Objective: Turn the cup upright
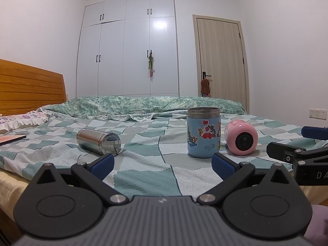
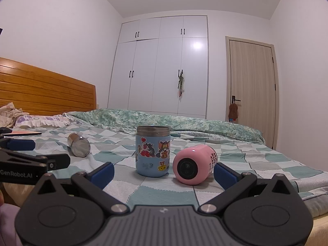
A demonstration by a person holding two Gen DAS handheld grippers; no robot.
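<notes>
A pink cup [image 1: 241, 138] [image 2: 192, 165] lies on its side on the checked bedspread, its base toward me. A blue cartoon-sticker cup [image 1: 203, 132] [image 2: 153, 151] stands upright just left of it. A steel cup [image 1: 98, 141] [image 2: 79, 147] lies on its side further left. My left gripper [image 1: 163, 164] is open and empty, short of the cups, between the steel and blue ones. My right gripper [image 2: 164, 173] is open and empty, close in front of the blue and pink cups. Each gripper shows at the edge of the other's view [image 1: 301, 149] [image 2: 32, 153].
The bedspread [image 1: 143, 164] [image 2: 256, 164] covers a bed with a wooden headboard [image 1: 30, 86] at left. A folded green quilt [image 1: 143, 104] lies behind the cups. A flat pink item [image 1: 12, 139] and pillows lie at far left. Wardrobe and door stand behind.
</notes>
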